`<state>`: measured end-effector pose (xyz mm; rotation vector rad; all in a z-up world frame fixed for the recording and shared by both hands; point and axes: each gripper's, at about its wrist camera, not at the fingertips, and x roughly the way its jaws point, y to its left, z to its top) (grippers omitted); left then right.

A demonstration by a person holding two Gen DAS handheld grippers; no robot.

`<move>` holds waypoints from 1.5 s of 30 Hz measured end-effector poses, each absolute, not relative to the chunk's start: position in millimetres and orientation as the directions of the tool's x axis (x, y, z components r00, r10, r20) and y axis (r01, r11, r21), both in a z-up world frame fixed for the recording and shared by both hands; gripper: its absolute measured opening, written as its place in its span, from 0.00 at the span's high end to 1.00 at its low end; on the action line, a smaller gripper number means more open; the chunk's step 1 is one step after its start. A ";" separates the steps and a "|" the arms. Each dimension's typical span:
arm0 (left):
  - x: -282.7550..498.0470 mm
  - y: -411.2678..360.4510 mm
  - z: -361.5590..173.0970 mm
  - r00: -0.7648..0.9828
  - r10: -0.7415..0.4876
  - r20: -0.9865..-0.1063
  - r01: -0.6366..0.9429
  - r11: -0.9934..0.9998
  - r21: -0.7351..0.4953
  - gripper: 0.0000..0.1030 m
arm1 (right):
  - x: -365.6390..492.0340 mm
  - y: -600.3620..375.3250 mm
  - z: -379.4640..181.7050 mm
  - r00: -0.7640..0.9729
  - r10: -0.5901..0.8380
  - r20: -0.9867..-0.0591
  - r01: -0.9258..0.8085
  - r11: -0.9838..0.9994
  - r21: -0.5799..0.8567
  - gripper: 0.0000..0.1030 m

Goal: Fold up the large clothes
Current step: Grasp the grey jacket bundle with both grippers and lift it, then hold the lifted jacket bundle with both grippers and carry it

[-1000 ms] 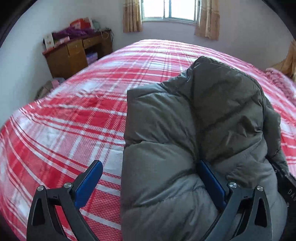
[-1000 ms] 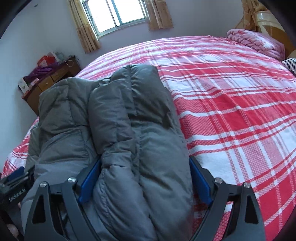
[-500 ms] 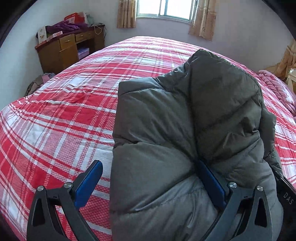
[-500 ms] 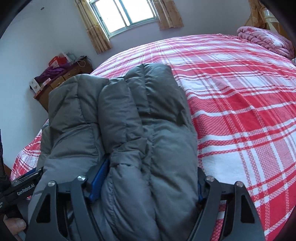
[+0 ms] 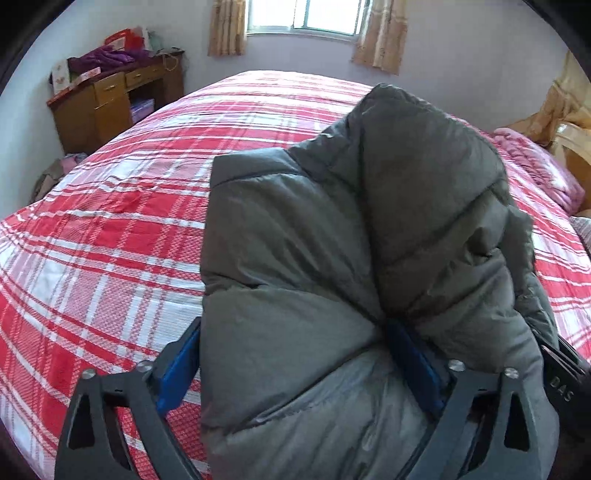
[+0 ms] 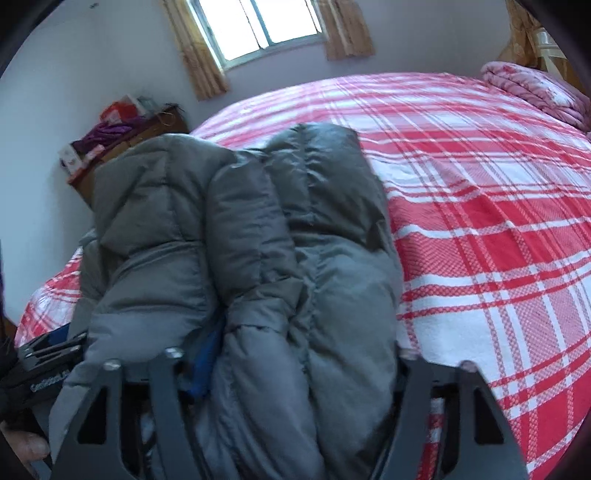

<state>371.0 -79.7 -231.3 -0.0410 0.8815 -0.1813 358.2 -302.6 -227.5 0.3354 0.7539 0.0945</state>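
**Grey puffer jacket bunched between two grippers on a plaid bed**

A bed (image 5: 110, 236) covered in a red-and-white plaid sheet fills most of both views and stretches away ahead of both grippers toward a curtained window (image 5: 306, 16). Ahead and to the left of the left gripper stands a wooden desk (image 5: 110, 107) heaped with clutter; far ahead to the right of the right gripper lies a folded pink blanket (image 6: 535, 88).

The grey puffer jacket (image 5: 332, 277) lies bunched on the sheet, directly in front of both grippers and rising in thick folds between their fingers.

The left gripper (image 5: 295, 369) stands spread wide around one bulky fold; its jaws have just been closing a little, the left blue pad touching the jacket's edge and the right pad buried in a crease.

The right gripper (image 6: 299, 354) has just been closing its jaws on the other padded roll, which bulges between them. Its left pad presses into the fabric; the right pad is hidden, so the squeeze seems firm but cannot be confirmed.
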 end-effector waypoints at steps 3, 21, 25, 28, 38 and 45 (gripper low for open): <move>370.2 -82.6 -230.3 0.629 -0.174 -0.758 0.149 0.984 -0.102 0.12 | 357.9 -302.9 -228.1 0.728 0.210 -0.653 0.028 0.942 0.334 0.42; 369.3 -86.1 -228.6 0.647 -0.166 -0.744 0.169 0.983 -0.072 0.17 | 367.7 -309.3 -234.6 0.698 0.322 -0.639 -0.018 0.901 0.434 0.45; 371.6 -87.1 -229.4 0.645 -0.163 -0.746 0.167 0.983 -0.070 0.17 | 366.7 -310.3 -235.0 0.701 0.316 -0.639 -0.017 0.904 0.428 0.46; 371.2 -88.2 -231.3 0.642 -0.169 -0.748 0.171 0.982 -0.075 0.17 | 366.9 -312.1 -235.9 0.701 0.306 -0.644 -0.017 0.910 0.414 0.45; 359.6 -100.2 -224.2 0.682 -0.166 -0.713 0.234 0.972 -0.003 0.47 | 361.4 -301.1 -233.6 0.719 0.313 -0.621 -0.047 0.913 0.406 0.66; 326.5 -108.9 -196.2 0.763 -0.128 -0.634 0.273 0.952 0.137 0.82 | 343.5 -297.2 -223.8 0.747 0.345 -0.568 -0.103 0.904 0.414 0.80</move>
